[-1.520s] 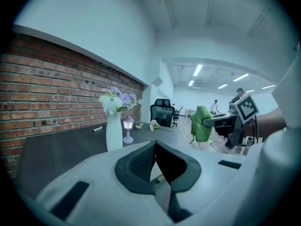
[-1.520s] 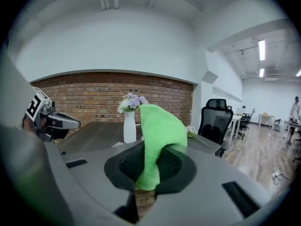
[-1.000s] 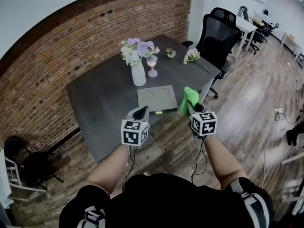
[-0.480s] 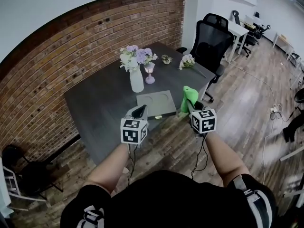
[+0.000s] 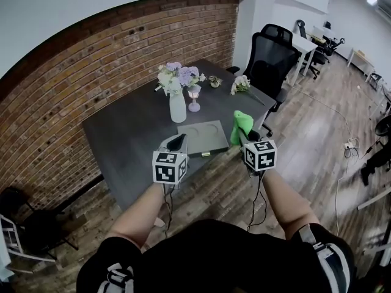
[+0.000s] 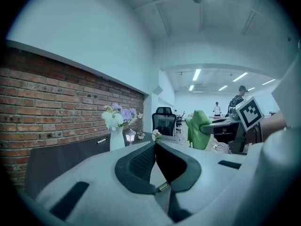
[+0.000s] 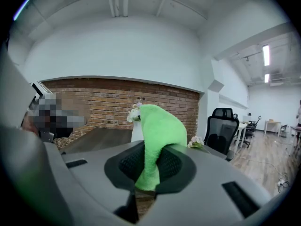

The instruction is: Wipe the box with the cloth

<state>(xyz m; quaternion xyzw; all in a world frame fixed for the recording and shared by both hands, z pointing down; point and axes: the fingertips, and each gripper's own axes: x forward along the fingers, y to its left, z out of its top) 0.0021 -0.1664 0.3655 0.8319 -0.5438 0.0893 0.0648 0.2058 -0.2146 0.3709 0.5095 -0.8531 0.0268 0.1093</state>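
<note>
A flat grey box (image 5: 202,137) lies near the front edge of the dark table (image 5: 128,133). My right gripper (image 5: 243,138) is shut on a green cloth (image 5: 241,126), (image 7: 157,135) that stands up from its jaws, just right of the box and off the table's edge. In the left gripper view the cloth (image 6: 199,128) shows at the right. My left gripper (image 5: 176,142), (image 6: 154,145) is shut with nothing in it, held just in front of the box's near left corner.
A white vase of flowers (image 5: 177,99) and a small pink lamp (image 5: 195,98) stand behind the box. Small flower bunches (image 5: 241,85) lie at the table's far corner. A black office chair (image 5: 269,56) stands beyond the table on the wooden floor. A brick wall (image 5: 73,84) runs behind.
The view has shifted slightly; both grippers stay in front of the box, the right one still holding the cloth upright.
</note>
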